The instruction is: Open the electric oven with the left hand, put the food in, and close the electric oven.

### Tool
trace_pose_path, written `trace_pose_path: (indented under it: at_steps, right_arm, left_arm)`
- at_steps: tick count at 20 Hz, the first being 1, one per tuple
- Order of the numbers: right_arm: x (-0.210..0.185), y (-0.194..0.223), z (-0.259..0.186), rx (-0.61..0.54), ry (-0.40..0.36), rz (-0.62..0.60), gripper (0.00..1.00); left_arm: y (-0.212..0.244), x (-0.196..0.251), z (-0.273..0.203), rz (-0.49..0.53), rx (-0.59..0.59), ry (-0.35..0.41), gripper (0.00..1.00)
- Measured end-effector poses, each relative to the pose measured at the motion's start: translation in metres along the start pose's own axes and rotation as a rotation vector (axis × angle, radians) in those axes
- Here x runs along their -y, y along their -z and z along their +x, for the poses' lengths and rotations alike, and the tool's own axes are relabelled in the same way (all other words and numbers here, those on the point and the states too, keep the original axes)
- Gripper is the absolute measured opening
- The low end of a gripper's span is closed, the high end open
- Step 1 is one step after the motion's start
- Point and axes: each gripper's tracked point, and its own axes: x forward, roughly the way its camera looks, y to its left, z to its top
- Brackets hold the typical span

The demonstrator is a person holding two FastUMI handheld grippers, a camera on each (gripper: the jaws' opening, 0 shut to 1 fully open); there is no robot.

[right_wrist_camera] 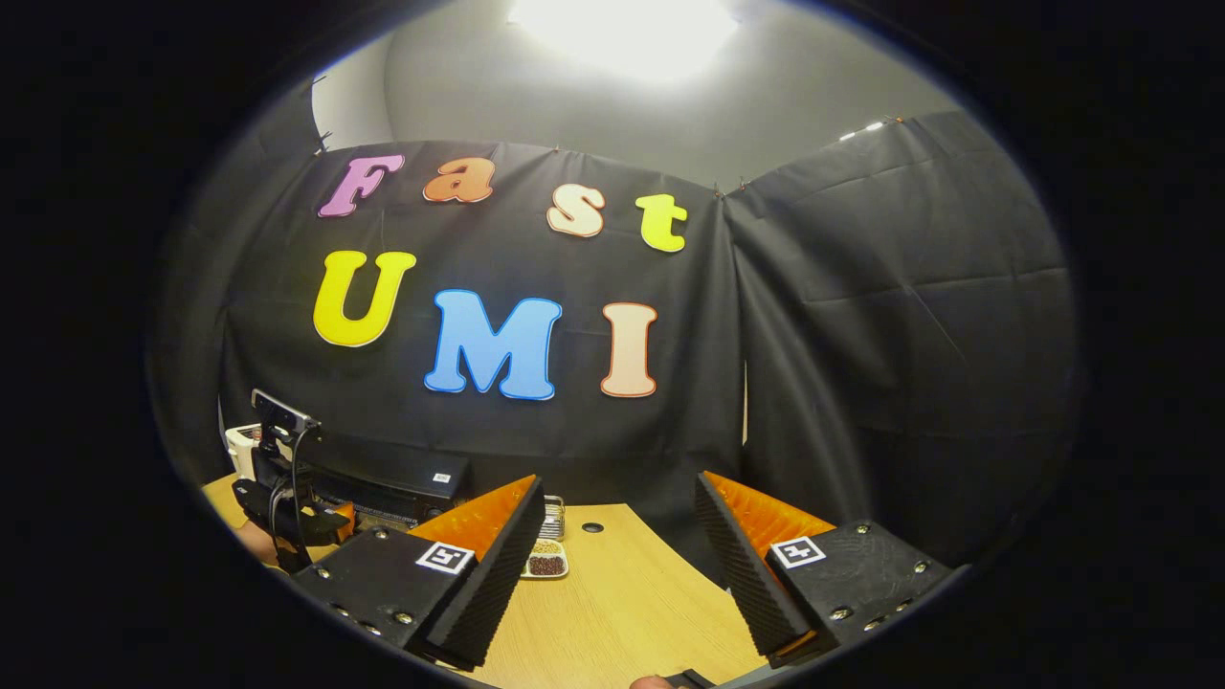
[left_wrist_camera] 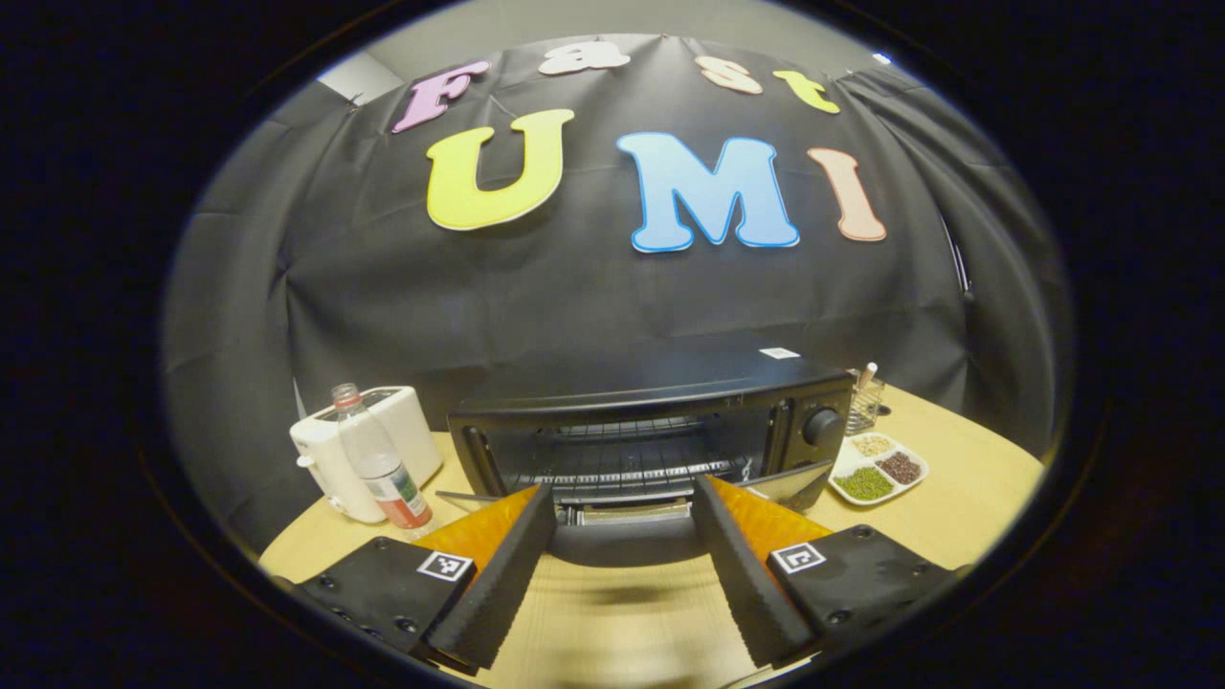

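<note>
Left gripper view: my left gripper (left_wrist_camera: 622, 536) gapes, empty, before the black electric oven (left_wrist_camera: 651, 431), door apparently down. Right gripper view: my right gripper (right_wrist_camera: 620, 550) spread over the bare wooden table (right_wrist_camera: 612, 612).

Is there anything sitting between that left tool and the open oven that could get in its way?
Nothing visible does. The left tool stands open, facing the black electric oven head-on, and the oven's lowered door lies just past its fingertips. The water bottle and white toaster stand off to the left, the divided snack dish to the right.
</note>
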Motion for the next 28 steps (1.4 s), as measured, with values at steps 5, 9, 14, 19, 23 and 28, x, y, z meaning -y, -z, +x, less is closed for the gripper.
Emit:
trace_pose_path:
  at_steps: [5, 9, 14, 19, 23, 28]
  right_arm:
    - [0.013, 0.003, -0.003, -0.008, -0.015, -0.005, 0.97]
    - [0.020, 0.002, -0.004, -0.010, -0.030, -0.006, 0.97]
    - [0.023, 0.009, -0.008, -0.032, -0.054, -0.033, 0.97]
    - [0.014, 0.010, -0.010, -0.045, -0.101, -0.041, 0.97]
    - [-0.008, 0.008, -0.007, -0.033, -0.179, -0.054, 0.97]
    - [-0.041, 0.011, 0.001, -0.038, -0.288, -0.001, 0.97]
  left_arm:
    - [0.029, 0.008, -0.014, -0.009, -0.065, 0.002, 0.98]
    - [0.052, 0.012, -0.023, -0.015, -0.105, -0.005, 0.98]
    - [0.075, 0.016, -0.030, -0.035, -0.139, -0.021, 0.98]
    - [0.095, 0.016, -0.039, -0.050, -0.169, -0.023, 0.98]
    - [0.092, 0.003, -0.059, -0.067, -0.157, -0.044, 1.00]
    - [0.025, -0.012, -0.103, -0.039, -0.033, -0.048, 0.98]
